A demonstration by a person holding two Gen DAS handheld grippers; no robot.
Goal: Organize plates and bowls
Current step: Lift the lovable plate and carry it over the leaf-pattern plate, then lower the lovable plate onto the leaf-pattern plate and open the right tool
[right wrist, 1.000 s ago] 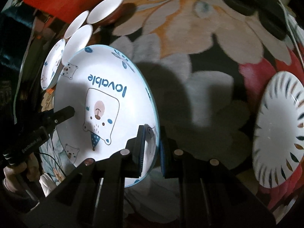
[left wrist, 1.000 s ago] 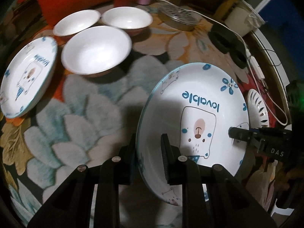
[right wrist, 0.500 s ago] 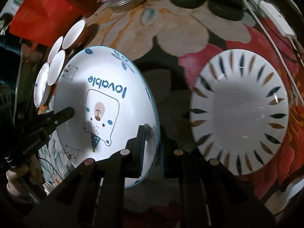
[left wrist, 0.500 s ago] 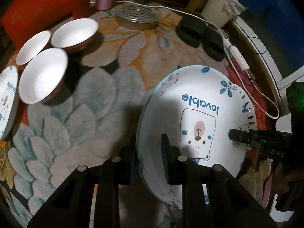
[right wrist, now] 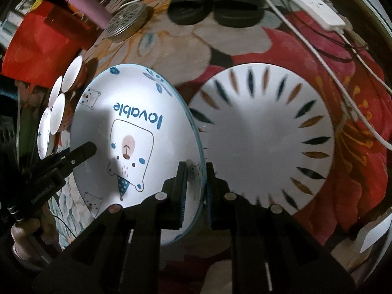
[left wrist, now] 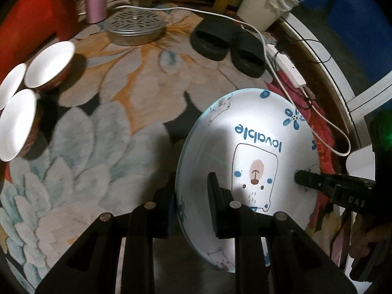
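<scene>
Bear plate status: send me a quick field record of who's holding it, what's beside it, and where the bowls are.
held item: bear plate, tilted, off the rug
left gripper: shut on the plate's rim
right gripper: shut on the opposite rim
nearest plate: leaf-pattern plate, flat on the floral rug, to the right of the held plate
bowls: three white bowls, clustered far left
second bear plate: partly visible beyond the bowls

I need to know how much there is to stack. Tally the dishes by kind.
Bear plates: 2, the held one and one at the far left
Leaf-pattern plates: 1
White bowls: 3
Total: 6 dishes
</scene>
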